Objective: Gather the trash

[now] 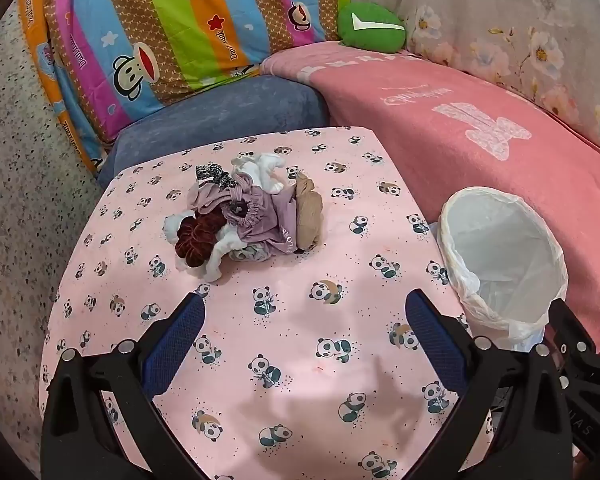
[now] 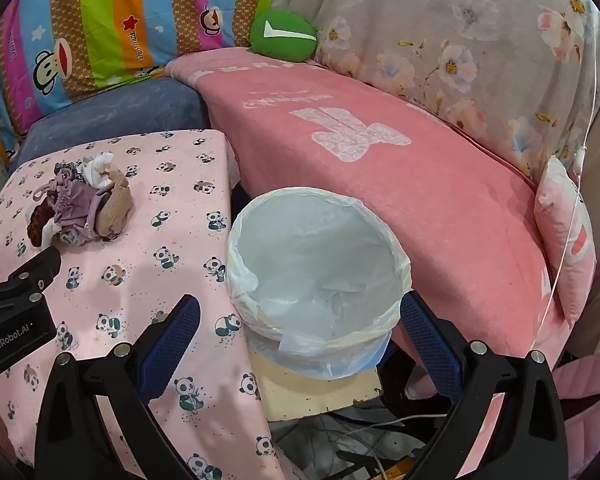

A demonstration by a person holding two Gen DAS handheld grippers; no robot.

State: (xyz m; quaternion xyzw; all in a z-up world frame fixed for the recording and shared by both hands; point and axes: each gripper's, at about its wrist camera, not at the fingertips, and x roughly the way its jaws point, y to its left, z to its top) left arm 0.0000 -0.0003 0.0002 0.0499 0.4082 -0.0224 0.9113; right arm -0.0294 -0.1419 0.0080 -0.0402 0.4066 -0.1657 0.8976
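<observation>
A heap of crumpled cloth scraps and scrunchies [image 1: 248,216], in mauve, dark red, white and tan, lies on the pink panda-print table cover [image 1: 292,344]. My left gripper [image 1: 306,312] hovers open over the cover, nearer than the heap, with nothing between its blue pads. To the right of the table stands a bin lined with a white plastic bag [image 1: 504,256]. In the right wrist view the bin [image 2: 320,276] sits just beyond my open right gripper [image 2: 300,314], whose fingers hold nothing. The heap [image 2: 84,204] shows at the left there, beyond part of the left gripper's black body [image 2: 24,292].
A sofa under a pink blanket [image 2: 380,168] curves behind the bin, with a floral throw [image 2: 480,48], a green cushion [image 1: 370,26] and a striped monkey-print quilt [image 1: 172,20]. A blue cushion [image 1: 220,116] lies behind the table. Cables [image 2: 364,436] lie on the floor under the bin's wooden stand.
</observation>
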